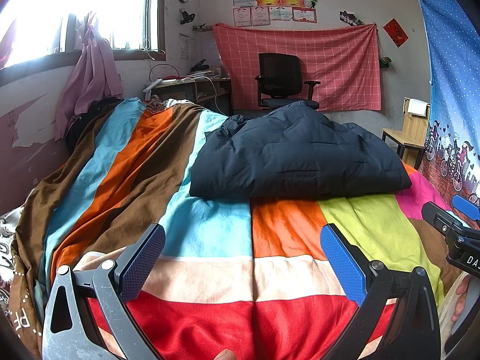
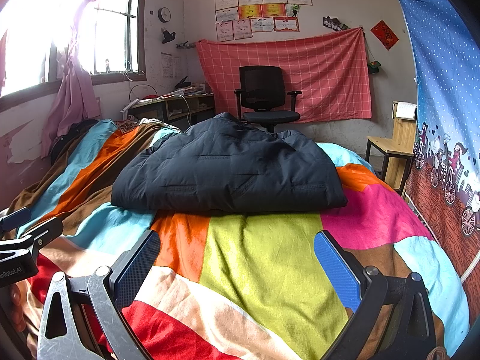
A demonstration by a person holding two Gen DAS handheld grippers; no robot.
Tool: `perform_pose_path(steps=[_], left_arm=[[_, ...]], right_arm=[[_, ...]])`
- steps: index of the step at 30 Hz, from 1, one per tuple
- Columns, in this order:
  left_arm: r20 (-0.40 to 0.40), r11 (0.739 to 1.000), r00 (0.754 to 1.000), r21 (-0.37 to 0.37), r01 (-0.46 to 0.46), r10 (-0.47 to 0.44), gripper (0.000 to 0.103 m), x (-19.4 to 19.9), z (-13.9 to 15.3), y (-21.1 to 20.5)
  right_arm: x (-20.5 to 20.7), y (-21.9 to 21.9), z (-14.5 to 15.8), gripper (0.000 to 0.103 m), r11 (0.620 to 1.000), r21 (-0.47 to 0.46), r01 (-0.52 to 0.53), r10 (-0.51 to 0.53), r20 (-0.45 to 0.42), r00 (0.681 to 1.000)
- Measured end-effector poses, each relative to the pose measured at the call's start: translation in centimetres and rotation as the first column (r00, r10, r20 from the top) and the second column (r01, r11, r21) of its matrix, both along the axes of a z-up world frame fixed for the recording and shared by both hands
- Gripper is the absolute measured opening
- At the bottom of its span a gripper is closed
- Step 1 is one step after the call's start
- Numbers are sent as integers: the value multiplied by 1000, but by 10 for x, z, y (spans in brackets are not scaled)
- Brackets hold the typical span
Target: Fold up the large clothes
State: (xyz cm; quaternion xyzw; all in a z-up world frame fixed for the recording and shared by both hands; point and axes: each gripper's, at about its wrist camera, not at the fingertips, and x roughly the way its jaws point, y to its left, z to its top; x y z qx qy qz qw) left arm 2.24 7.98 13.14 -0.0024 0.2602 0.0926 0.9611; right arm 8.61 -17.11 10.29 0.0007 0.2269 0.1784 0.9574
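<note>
A dark quilted jacket (image 1: pixel 297 153), seemingly soft, puffy and light, lies folded mid-bed on the striped bedspread (image 1: pixel 210 234), best taken by its near edge, while the left gripper (image 1: pixel 243 258) and right gripper (image 2: pixel 237 264) hover apart from it, jaws wide and empty.

Both wrist views low over striped bedspread (image 1: pixel 210 234), facing far wall; right view set further right. Shared: folded navy jacket (image 2: pixel 231 171), office chair (image 1: pixel 282 81).

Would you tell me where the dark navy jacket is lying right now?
The navy jacket lies folded mid-bed on the striped bedspread, ahead of both open grippers, before the office chair.
</note>
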Motion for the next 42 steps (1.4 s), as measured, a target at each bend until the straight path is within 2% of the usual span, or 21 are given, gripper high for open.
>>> perform_pose_path(steps=[28, 34, 42], left_arm=[[-3, 1000, 1000, -3, -1, 1, 101, 0, -1, -2], [10, 1000, 1000, -25, -17, 17, 101, -1, 1, 0], [13, 999, 999, -20, -32, 32, 101, -4, 3, 1]], right_arm=[[0, 0, 1, 103, 1000, 1, 0, 0, 0, 1000], [0, 0, 1, 103, 1000, 0, 0, 0, -1, 1000], [0, 0, 1, 103, 1000, 0, 0, 0, -1, 1000]])
